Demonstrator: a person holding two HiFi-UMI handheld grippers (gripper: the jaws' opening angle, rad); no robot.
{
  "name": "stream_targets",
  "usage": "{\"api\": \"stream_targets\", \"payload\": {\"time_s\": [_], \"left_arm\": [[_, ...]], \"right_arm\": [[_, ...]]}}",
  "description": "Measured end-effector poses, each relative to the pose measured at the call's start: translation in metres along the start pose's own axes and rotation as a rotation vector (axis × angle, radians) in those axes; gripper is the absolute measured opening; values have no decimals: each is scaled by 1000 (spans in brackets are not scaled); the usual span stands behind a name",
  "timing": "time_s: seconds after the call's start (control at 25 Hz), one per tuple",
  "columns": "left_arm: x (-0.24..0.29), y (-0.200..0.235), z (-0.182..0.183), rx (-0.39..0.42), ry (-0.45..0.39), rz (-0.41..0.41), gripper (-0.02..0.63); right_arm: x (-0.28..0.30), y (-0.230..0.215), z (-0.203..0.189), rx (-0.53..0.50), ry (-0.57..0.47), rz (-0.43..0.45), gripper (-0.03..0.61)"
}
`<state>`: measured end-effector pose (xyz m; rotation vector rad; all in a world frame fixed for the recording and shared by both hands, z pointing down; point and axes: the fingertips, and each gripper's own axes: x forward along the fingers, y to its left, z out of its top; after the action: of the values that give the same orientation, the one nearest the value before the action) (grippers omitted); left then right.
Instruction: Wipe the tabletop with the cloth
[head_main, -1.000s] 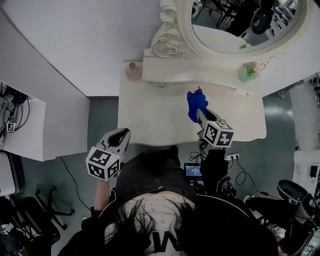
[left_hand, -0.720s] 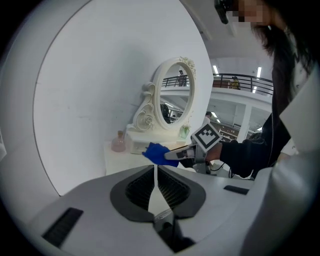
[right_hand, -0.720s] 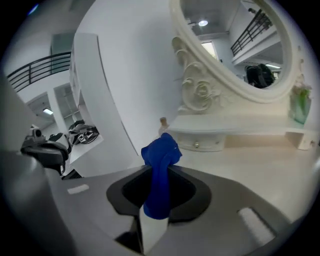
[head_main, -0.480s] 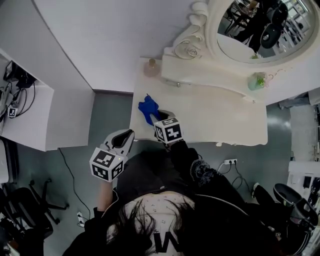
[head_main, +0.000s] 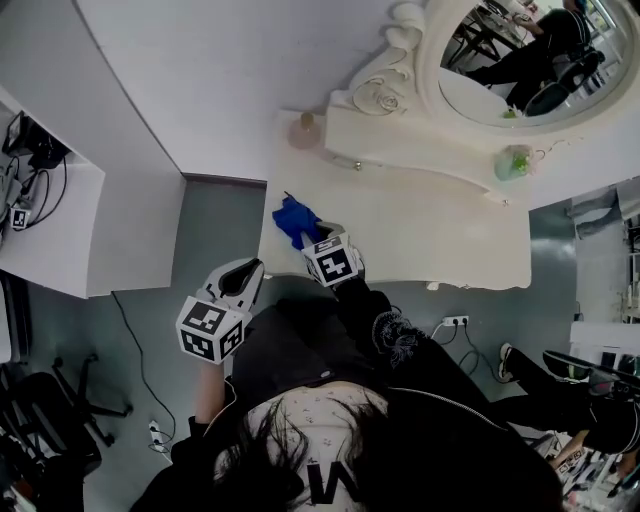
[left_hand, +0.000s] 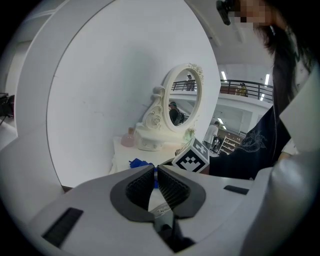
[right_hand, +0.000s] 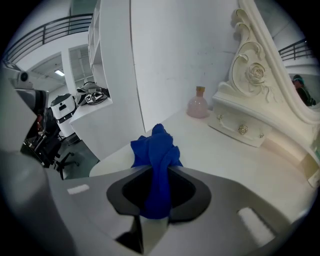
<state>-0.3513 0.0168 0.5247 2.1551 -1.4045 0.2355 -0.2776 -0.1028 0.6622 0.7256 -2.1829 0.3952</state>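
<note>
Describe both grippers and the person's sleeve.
The left gripper and right gripper are pale grey moulded shells with dark inner pads. A black-and-white marker cube rides on each. The right sleeve is dark with a pale pattern.

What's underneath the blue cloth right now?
The blue cloth, clamped in the right gripper, rests on the cream tabletop near its left edge. The patch directly beneath it is covered, so nothing there can be checked.
</note>
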Motion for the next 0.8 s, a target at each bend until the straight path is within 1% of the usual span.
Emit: {"api": "stream_targets", "payload": {"time_s": [0.24, 0.4, 0.6, 0.8], "left_arm": [[6, -12, 12, 35, -2, -14, 2], [22, -24, 17, 56, 8, -25, 2], [55, -56, 22, 81, 25, -52, 1], [103, -111, 32, 120, 38, -97, 2]], "right_arm": [[-12, -23, -16, 36, 9, -19, 89], [-23, -50, -28, 64, 5, -40, 89], [-47, -104, -54, 120, -8, -82, 89], [-85, -171, -95, 183, -2, -128, 89]]}}
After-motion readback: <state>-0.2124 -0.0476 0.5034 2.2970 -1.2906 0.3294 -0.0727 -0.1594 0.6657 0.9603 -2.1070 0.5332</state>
